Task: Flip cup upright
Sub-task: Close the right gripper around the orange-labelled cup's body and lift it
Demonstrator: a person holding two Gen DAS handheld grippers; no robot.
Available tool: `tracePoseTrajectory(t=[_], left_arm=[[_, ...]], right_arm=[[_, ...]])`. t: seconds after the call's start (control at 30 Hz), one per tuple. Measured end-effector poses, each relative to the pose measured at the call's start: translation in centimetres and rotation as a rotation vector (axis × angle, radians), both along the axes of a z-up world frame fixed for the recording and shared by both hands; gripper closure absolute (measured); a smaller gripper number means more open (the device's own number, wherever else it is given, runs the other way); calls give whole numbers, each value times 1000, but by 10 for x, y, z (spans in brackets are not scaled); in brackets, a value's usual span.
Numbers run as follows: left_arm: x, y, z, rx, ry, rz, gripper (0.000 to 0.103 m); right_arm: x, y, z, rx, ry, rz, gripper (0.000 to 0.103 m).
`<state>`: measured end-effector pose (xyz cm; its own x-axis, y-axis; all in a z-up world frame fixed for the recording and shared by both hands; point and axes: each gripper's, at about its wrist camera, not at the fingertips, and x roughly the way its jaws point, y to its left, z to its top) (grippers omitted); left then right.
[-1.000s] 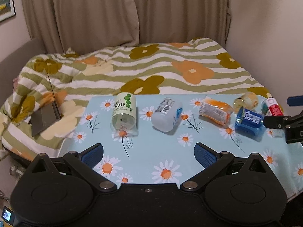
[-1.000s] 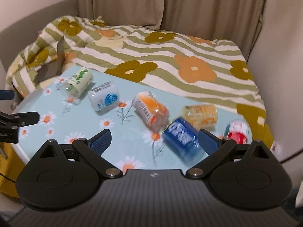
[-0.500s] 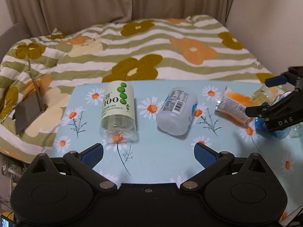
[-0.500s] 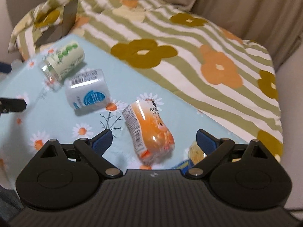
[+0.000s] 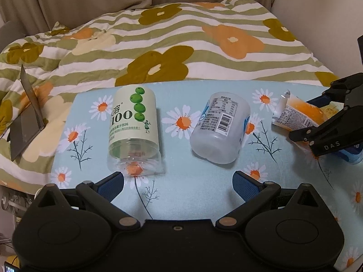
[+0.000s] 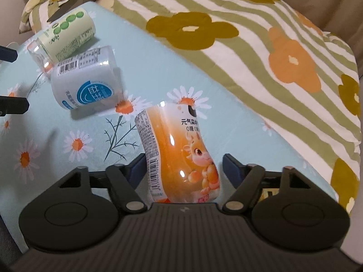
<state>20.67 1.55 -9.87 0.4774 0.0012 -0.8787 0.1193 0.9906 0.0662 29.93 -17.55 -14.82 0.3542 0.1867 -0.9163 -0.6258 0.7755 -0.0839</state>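
Observation:
Several cups cut from drink bottles lie on their sides on the daisy-print table (image 5: 204,195). A green-label cup (image 5: 133,127) lies left, a white cup (image 5: 221,131) beside it, an orange cup (image 5: 297,115) further right. My left gripper (image 5: 178,181) is open just in front of the green and white cups, touching neither. My right gripper (image 6: 183,165) is open with its fingers on either side of the orange cup (image 6: 179,156), which lies between them; it also shows in the left wrist view (image 5: 326,133). The white cup (image 6: 84,79) and green cup (image 6: 65,34) lie beyond.
A blue cup (image 5: 354,154) shows partly behind the right gripper. A bed with a flowered striped quilt (image 5: 181,45) borders the table's far edge. A dark tablet (image 5: 27,122) leans on the quilt at left. A wall stands to the right.
Both grippers moved forward and lower toward the table. The right gripper came down over the orange cup, which now lies between its open fingers. The left gripper neared the green and white cups.

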Motion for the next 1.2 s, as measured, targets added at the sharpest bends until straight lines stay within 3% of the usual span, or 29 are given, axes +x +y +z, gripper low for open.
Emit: tracePoseTrajectory(t=[0.3,0.6,0.9,1.2], left_arm=[[-7,1,1,1,3,28,0],[-35,3,16,-9,-41,59,0],[-80,0,33,-11,-106,115,0],[-131,-5,33,16,-136,164,0]], right_arm=[[-2,3,4,35,10,-8,25],[-29,5,36,93,2,-80,25],[-85,-3,64,188,22,-309,25],[-143,-10,46,349,109,-539,25]])
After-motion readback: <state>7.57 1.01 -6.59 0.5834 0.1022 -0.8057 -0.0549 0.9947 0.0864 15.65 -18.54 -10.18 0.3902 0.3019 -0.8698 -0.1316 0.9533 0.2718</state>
